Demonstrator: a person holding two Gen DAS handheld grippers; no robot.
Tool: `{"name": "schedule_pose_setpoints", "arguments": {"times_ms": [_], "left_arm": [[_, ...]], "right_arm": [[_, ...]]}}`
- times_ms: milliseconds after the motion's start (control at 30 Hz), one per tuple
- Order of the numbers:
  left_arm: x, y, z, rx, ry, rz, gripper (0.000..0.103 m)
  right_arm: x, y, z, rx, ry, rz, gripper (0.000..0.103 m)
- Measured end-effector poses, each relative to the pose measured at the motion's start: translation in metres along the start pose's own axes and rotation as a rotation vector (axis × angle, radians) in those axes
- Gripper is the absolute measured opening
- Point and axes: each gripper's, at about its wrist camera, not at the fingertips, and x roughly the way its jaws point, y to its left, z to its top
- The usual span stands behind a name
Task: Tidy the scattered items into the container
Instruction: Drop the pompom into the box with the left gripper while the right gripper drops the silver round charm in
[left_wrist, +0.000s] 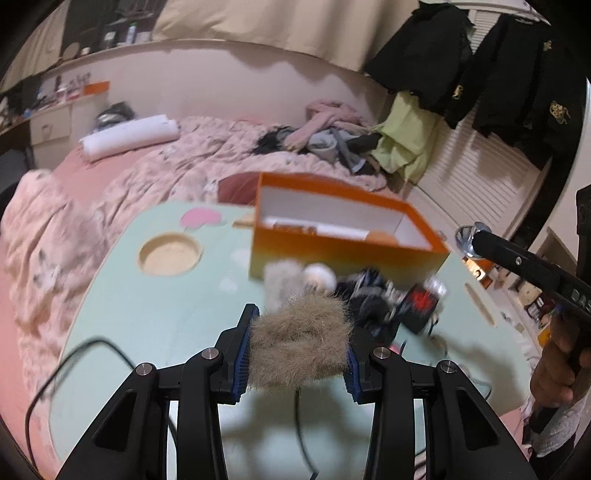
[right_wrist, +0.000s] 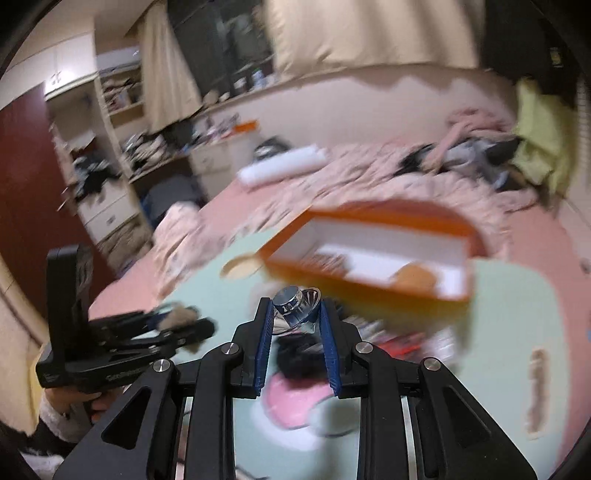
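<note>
My left gripper is shut on a grey-brown furry scrunchie, held above the mint-green table. Behind it stands the open orange box with a white inside, holding a few items. My right gripper is shut on a shiny silver piece with a blue cap, lifted just in front of the orange box. From the left wrist view the right gripper shows at the box's right end. The left gripper appears low on the left in the right wrist view.
Loose items lie before the box: a white fluffy thing, a white ball, dark cloth pieces, a black and red packet. A black cable crosses the table. A round recess is at left. A pink bed lies behind.
</note>
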Motion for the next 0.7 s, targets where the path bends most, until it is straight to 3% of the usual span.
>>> {"name": "schedule_pose_setpoints", "arguments": {"times_ms": [100,333,567,700], "left_arm": [[0.011,-0.009,0.025,0.033,-0.001,-0.017,0.039],[0.056,-0.028,0.077,0.073,0.044,-0.055,0.039],[0.102,-0.026,0.099,0.057,0.089,-0.004,0.04],[0.109,-0.018,0.1,0.022,0.077,0.009,0.054]], "right_arm": [[0.002,-0.021,0.016,0.042,-0.005,-0.081,0.027],[0.043,-0.042,0.035,0.048,0.033,-0.176,0.027],[0.086,-0.063,0.046,0.06,0.108,-0.206,0.027],[0.102,-0.065,0.045,0.07,0.128,-0.206,0.027]]}}
